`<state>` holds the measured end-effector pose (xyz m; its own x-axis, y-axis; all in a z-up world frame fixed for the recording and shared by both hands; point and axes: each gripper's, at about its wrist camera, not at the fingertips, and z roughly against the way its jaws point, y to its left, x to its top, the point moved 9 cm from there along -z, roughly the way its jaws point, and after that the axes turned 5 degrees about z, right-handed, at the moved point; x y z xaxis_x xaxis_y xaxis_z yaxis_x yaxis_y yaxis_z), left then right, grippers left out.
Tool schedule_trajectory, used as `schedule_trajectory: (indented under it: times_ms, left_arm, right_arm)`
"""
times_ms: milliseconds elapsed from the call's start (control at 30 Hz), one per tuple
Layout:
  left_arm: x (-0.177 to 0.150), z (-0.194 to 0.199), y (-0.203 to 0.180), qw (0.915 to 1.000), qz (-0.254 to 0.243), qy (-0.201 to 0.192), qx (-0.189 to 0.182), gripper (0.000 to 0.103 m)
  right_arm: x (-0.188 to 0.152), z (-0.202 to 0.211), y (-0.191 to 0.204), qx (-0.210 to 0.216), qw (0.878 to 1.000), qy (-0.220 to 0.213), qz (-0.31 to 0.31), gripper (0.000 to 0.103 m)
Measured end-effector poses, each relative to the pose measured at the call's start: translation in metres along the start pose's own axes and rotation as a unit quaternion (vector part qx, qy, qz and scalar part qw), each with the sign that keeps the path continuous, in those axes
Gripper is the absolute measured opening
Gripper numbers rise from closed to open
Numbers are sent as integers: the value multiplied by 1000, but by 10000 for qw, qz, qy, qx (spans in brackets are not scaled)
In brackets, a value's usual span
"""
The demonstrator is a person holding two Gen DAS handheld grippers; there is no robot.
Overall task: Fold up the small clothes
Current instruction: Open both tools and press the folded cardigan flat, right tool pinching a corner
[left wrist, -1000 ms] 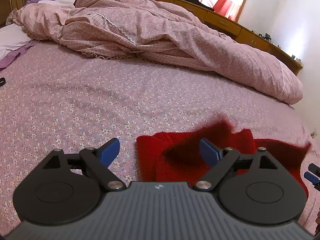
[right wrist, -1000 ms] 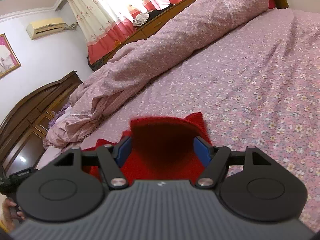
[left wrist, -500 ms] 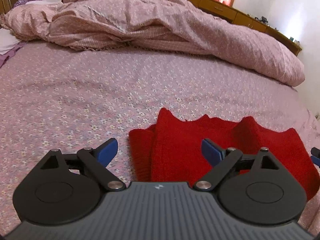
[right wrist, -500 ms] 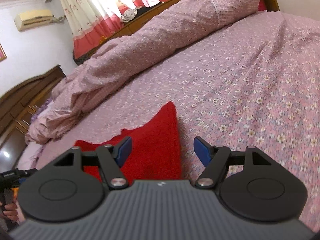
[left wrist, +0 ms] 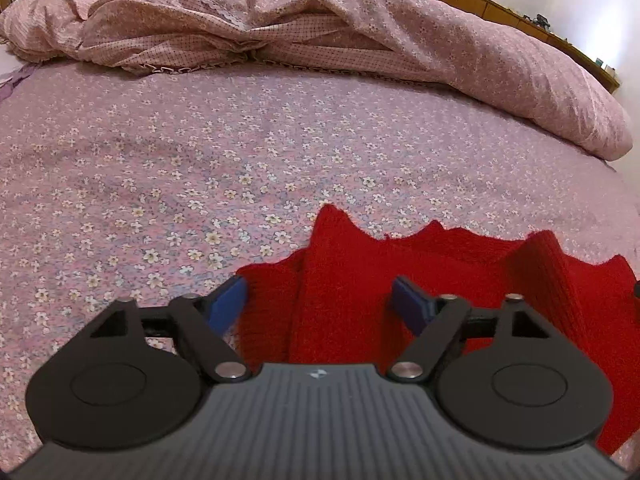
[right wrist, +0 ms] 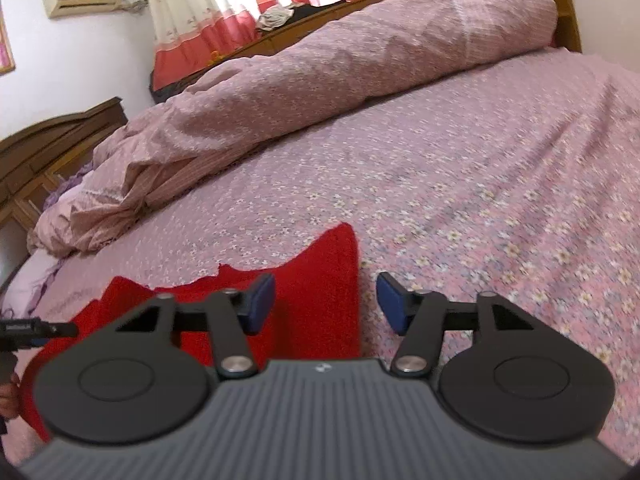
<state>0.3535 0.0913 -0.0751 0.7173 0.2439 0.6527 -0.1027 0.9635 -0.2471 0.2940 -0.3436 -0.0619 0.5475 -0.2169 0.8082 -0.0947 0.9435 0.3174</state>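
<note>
Released a moment ago from the right tongs (right wrist: 325, 300), which had it lifted between their blue pads, the red knit garment (left wrist: 424, 280) now lies flat on the bed (left wrist: 168, 168), both sleeves turned in over the body. Both tongs stand spread and pinch nothing. The left tongs (left wrist: 318, 300) hover low over the garment's left end, their left pad level with the folded left edge, their right pad above the middle panel. The right tongs straddle the garment's (right wrist: 320, 280) right edge, 1 pad over red wool and 1 over the flowered sheet. From either pair the garment lies straight ahead and just below, its long axis running side to side between the 2 hands, its jagged far edge toward the heaped quilt (left wrist: 360, 28). Each pair is nearest its own end, so neither hand has the advantage. The next fold likely brings 1 end across to the other, or the near hem away toward that far edge; which cannot be told.
</note>
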Motion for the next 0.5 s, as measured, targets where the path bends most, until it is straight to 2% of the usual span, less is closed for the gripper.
schedule_trajectory:
  times_ms: [33, 100, 167, 233, 267, 333, 433, 500]
  left_arm:
    - [0, 0, -1, 10000, -12, -43, 10, 70]
    - [0, 1, 0, 9998, -47, -144, 111, 48]
    - [1, 8, 4, 9995, 60, -300, 108, 35]
    - [2, 18, 9, 9988, 198, -438, 40, 29]
    - [2, 24, 11, 9983, 270, -515, 4, 26]
    - [3, 37, 13, 9972, 322, -679, -43, 25]
    - [7, 52, 15, 9951, 380, -910, 7, 23]
    - [10, 57, 19, 9927, 386, -1113, 241, 5]
  right_arm:
    - [0, -1, 2, -1, 10000, -4, 57, 51]
    - [0, -4, 5, -17, 9998, -6, 180, 49]
    - [1, -4, 9, -90, 9993, -37, 365, 41]
    - [2, -1, 12, -171, 9982, -152, 559, 22]
    - [3, 0, 12, -183, 9979, -197, 591, 17]
    - [7, 7, 15, -61, 9978, -350, 563, 14]
    - [19, 23, 25, 182, 9947, -798, 622, 13]
    - [28, 28, 32, 183, 9919, -1019, 737, 13]
